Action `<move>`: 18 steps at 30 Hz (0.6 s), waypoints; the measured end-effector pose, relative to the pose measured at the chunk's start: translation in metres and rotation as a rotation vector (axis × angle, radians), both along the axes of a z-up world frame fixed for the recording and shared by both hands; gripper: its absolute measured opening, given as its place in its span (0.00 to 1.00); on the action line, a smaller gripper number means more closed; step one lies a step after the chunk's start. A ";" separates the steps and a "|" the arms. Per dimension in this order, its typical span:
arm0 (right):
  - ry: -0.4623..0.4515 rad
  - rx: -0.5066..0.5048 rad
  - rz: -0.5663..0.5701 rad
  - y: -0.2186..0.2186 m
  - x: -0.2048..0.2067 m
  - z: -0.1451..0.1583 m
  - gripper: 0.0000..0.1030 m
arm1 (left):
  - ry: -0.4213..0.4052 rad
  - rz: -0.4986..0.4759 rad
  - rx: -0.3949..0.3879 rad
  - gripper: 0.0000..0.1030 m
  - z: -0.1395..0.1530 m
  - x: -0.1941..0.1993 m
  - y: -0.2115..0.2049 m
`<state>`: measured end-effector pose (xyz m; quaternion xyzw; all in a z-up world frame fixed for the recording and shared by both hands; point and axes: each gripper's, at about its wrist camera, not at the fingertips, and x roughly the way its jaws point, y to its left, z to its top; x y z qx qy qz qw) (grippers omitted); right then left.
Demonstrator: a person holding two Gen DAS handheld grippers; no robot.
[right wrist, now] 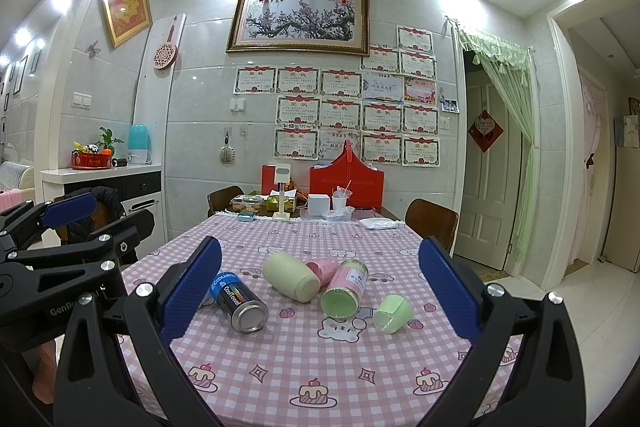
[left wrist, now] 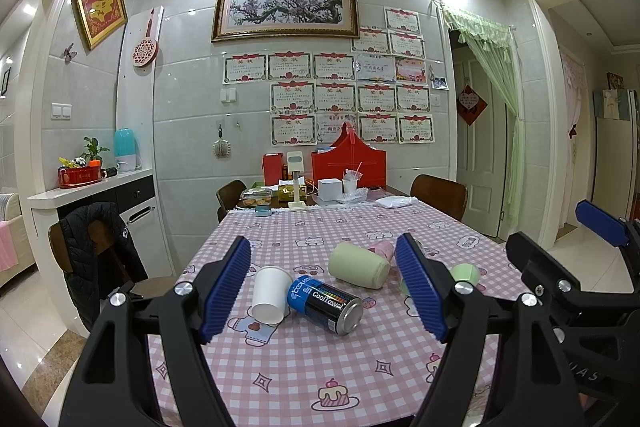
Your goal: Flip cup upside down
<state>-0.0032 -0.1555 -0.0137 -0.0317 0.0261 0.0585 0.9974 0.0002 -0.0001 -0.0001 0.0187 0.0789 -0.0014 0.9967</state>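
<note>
On the counter (left wrist: 280, 379), covered with a pink checked cloth printed with cakes and bears, a white paper cup (left wrist: 271, 294) is lying on its side, its open mouth facing the near edge. Just beside it on the right, apparently touching it, a blue and black can (left wrist: 326, 303) is also lying down, its metal end pointing toward the camera. Behind the can a pale green cup (left wrist: 359, 265) is resting on its side, and a pink cup (left wrist: 383, 249) is peeking out behind that. From the right wrist view, a pink jar with a green lid (right wrist: 345, 287) is lying next to the pale cup, and a small light green cup (right wrist: 393, 313) is lying a little apart to the right of it.

The left hand-held gripper (left wrist: 326, 287) is hovering above the near part of the counter with its blue-padded fingers (left wrist: 226, 285) spread wide apart, framing the paper cup and the can and gripping nothing. The right hand-held gripper (right wrist: 320, 291) is likewise standing wide apart and empty, its fingers (right wrist: 192, 291) flanking the can, the jar and the small green cup. Each tool is showing at the edge of the other's view.
</note>
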 end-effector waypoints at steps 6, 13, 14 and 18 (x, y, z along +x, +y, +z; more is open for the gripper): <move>0.000 0.000 0.000 0.000 0.000 0.000 0.92 | 0.000 0.000 0.000 0.72 0.000 0.000 0.000; 0.002 0.001 0.000 0.000 0.000 0.000 0.92 | 0.000 0.000 0.001 0.72 0.000 0.000 0.000; 0.001 0.000 0.000 0.000 0.000 0.000 0.92 | 0.000 -0.001 0.001 0.72 0.000 0.000 0.000; 0.002 0.002 -0.001 0.000 0.000 0.001 0.92 | 0.000 -0.001 0.001 0.72 0.000 0.000 0.000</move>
